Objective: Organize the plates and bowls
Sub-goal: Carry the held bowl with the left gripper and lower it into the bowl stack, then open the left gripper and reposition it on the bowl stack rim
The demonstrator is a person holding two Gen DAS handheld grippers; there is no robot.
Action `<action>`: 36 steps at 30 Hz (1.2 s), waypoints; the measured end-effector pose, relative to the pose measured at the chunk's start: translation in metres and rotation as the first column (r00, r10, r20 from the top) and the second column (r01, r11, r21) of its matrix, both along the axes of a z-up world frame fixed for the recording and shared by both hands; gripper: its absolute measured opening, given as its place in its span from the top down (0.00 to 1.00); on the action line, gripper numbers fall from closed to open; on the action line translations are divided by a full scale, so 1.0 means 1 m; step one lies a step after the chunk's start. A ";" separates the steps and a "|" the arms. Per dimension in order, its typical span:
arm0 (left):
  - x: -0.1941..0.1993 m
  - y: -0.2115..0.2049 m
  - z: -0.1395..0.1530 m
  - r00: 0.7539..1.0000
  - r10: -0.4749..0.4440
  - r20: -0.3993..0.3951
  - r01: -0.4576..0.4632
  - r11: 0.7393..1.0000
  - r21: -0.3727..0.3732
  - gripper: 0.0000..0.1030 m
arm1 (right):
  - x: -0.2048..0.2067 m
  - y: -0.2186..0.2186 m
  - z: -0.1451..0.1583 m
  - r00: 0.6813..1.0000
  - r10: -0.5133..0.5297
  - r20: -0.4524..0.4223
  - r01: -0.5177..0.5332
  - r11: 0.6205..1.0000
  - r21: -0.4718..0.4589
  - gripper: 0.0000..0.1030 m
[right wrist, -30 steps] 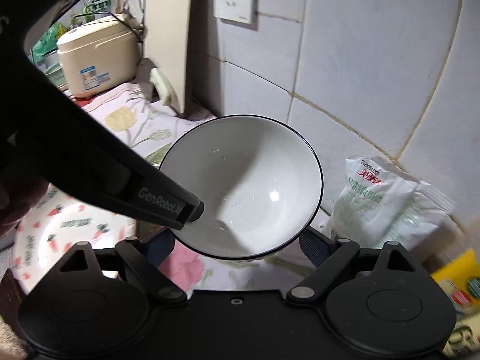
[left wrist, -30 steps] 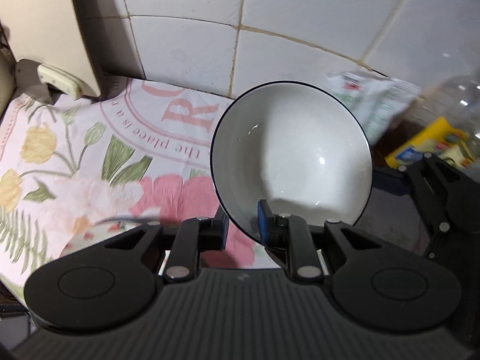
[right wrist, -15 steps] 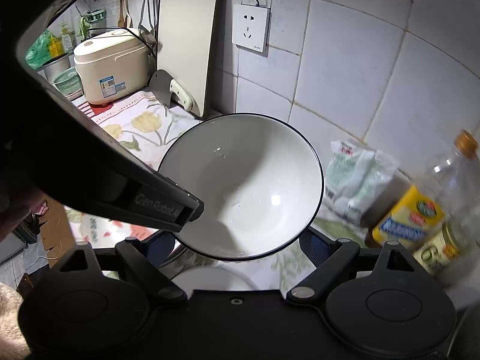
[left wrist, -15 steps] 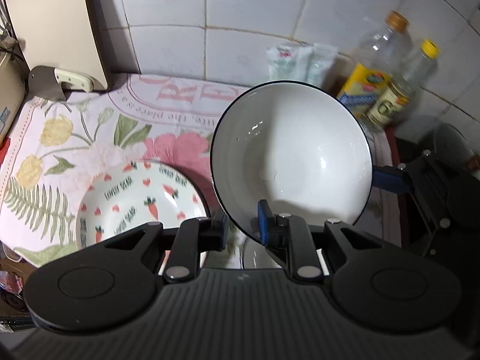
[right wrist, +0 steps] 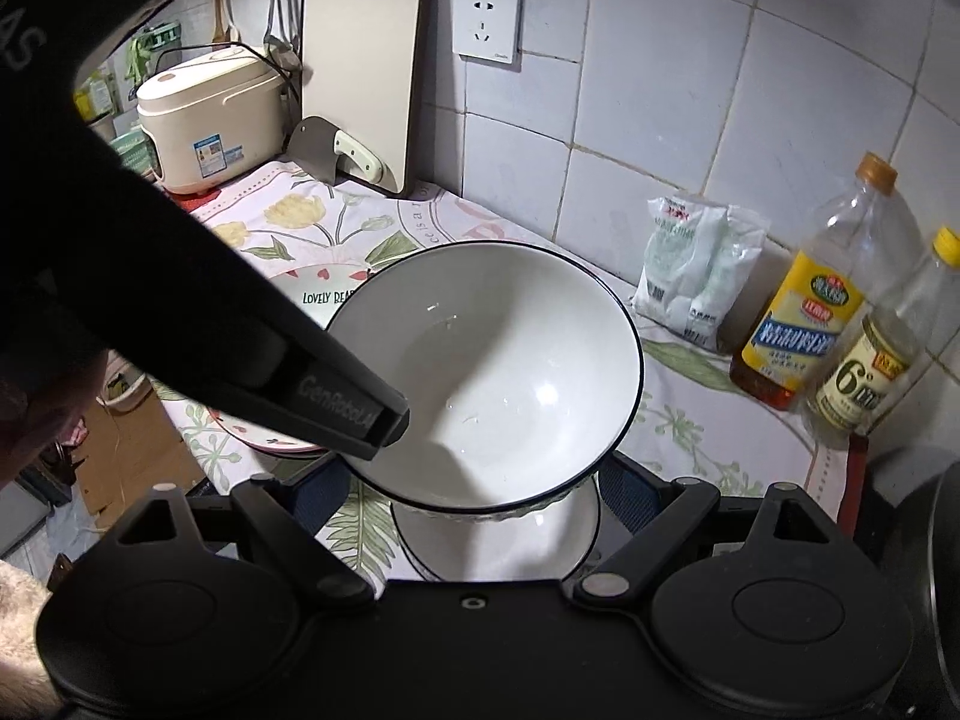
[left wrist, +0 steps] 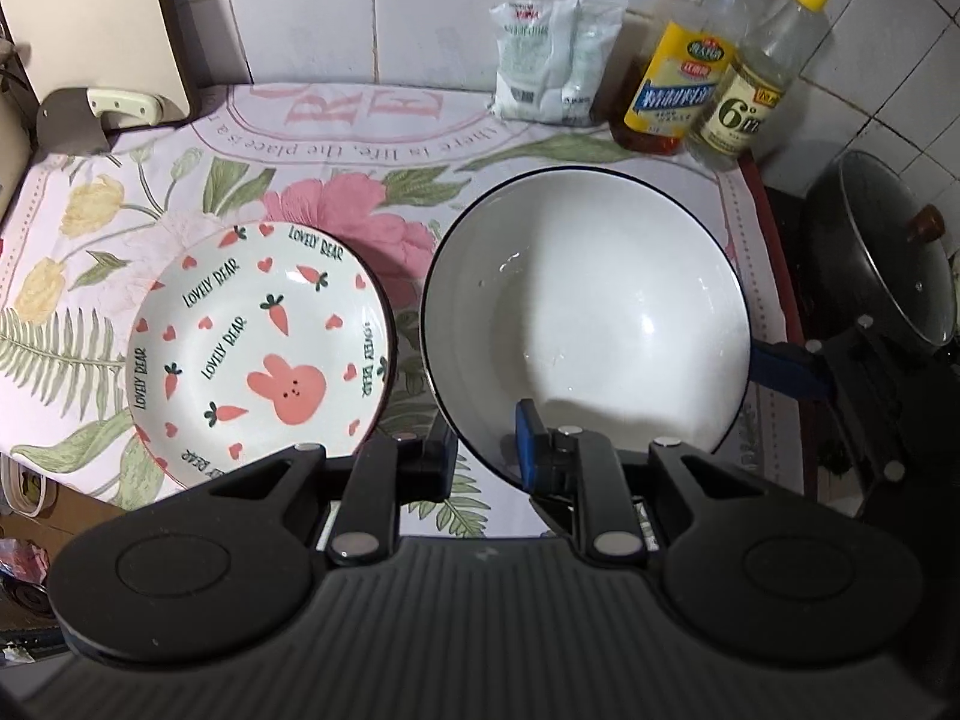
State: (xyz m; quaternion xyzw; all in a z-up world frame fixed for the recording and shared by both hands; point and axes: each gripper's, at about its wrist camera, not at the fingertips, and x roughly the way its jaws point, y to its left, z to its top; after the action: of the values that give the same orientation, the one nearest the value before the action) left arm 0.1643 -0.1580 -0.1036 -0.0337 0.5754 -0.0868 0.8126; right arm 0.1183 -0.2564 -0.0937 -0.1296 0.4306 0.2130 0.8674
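Note:
A white bowl (left wrist: 600, 312) with a dark rim hangs tilted above the floral cloth. My left gripper (left wrist: 486, 450) is shut on its near rim. My right gripper (right wrist: 471, 489) spans the bowl's lower body, a blue pad pressed against each side; one right finger (left wrist: 786, 369) shows at the bowl's right edge. Directly below the held bowl (right wrist: 498, 360), a second white bowl (right wrist: 510, 546) stands on the cloth. A carrot-and-rabbit plate (left wrist: 258, 348) lies to the left, apart from both bowls. The left gripper's black finger (right wrist: 360, 414) crosses the right wrist view.
An oil bottle (left wrist: 684, 78), a vinegar bottle (left wrist: 756, 96) and a white bag (left wrist: 552, 60) stand along the tiled wall. A lidded wok (left wrist: 882, 264) sits at the right. A cutting board (right wrist: 360, 60), cleaver (right wrist: 336, 150) and rice cooker (right wrist: 204, 114) are at the left.
Both grippers have carried the bowl back from the wall and to the right. The plate, the bottles and the second bowl underneath have come into view. Both grips are unchanged.

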 end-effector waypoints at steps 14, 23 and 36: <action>0.026 -0.006 -0.048 0.994 -0.006 -0.111 0.002 1.000 -0.029 0.82 | 0.015 -0.016 -0.041 0.987 -0.102 -0.126 0.113 0.990 0.085 0.10; 0.038 -0.001 -0.053 0.989 0.002 -0.147 -0.007 0.999 -0.037 0.81 | 0.026 -0.021 -0.046 0.974 -0.107 -0.199 0.133 0.984 0.121 0.10; 0.030 -0.003 -0.052 0.995 -0.017 -0.100 0.016 1.000 -0.008 0.91 | 0.017 -0.018 -0.047 0.979 -0.116 -0.169 0.121 0.992 0.019 0.11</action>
State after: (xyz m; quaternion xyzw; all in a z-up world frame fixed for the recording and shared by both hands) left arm 0.1948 -0.1611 -0.1559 -0.0362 0.6154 -0.0938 0.7818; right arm 0.1358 -0.2746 -0.1408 -0.0727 0.5060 0.1772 0.8410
